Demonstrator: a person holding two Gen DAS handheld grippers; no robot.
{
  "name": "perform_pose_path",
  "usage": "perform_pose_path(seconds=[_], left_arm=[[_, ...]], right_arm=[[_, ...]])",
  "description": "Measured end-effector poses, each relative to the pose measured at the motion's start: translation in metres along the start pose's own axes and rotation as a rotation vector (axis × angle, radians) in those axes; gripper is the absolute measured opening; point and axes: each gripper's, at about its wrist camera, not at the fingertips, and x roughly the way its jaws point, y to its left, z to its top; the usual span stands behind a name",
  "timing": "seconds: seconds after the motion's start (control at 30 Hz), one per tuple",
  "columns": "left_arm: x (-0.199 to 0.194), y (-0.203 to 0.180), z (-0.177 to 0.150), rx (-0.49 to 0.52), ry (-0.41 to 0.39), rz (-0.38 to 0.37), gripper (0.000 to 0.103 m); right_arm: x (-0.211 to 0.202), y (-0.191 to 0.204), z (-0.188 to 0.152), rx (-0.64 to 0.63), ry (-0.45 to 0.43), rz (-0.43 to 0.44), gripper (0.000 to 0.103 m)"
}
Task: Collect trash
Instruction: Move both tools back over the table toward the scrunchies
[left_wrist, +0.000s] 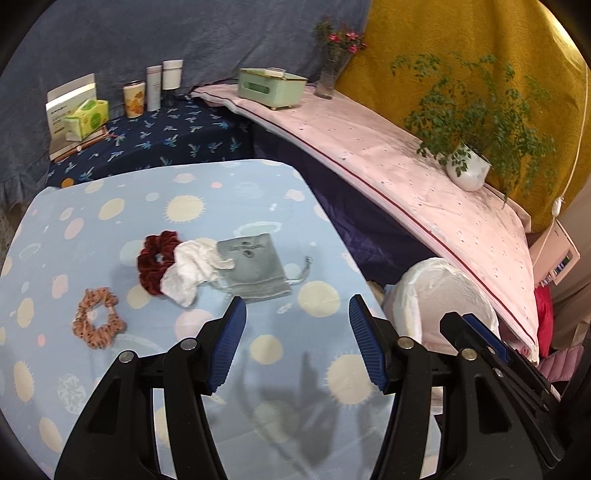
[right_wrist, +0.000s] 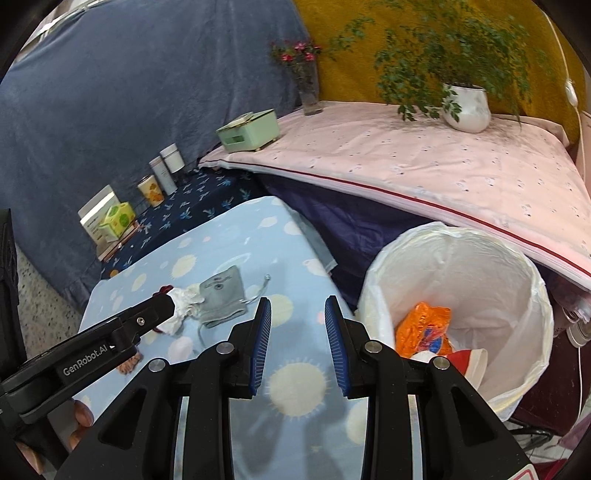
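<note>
The crumpled white tissue (left_wrist: 194, 271) lies on the surface (left_wrist: 110, 221) ahead of the left tongs (left_wrist: 297, 347), slightly to their left, between a dark red scrunchie (left_wrist: 157, 260) and a grey pouch (left_wrist: 251, 267), touching both. The left tongs hang open and empty above the blue spotted cloth; the right tongs (right_wrist: 297, 349) are open and empty too, beside the white-lined bin (right_wrist: 517, 280), which holds an orange wrapper (right_wrist: 423, 326). Two scrunchies lie on the surface, the second a spotted peach one (left_wrist: 98, 319). Behind, a pink-covered ledge carries one green box (left_wrist: 271, 86), one vase (left_wrist: 328, 79) and one potted plant (left_wrist: 467, 170).
</note>
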Motion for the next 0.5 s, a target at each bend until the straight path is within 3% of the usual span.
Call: perform_pose_path(seconds=[0.5], left_arm=[[-0.008,0.107,-0.014,-0.159,0.010,0.134,0.058]], right_arm=[[0.025,0.074,-0.014,-0.113,0.058,0.065,0.031]])
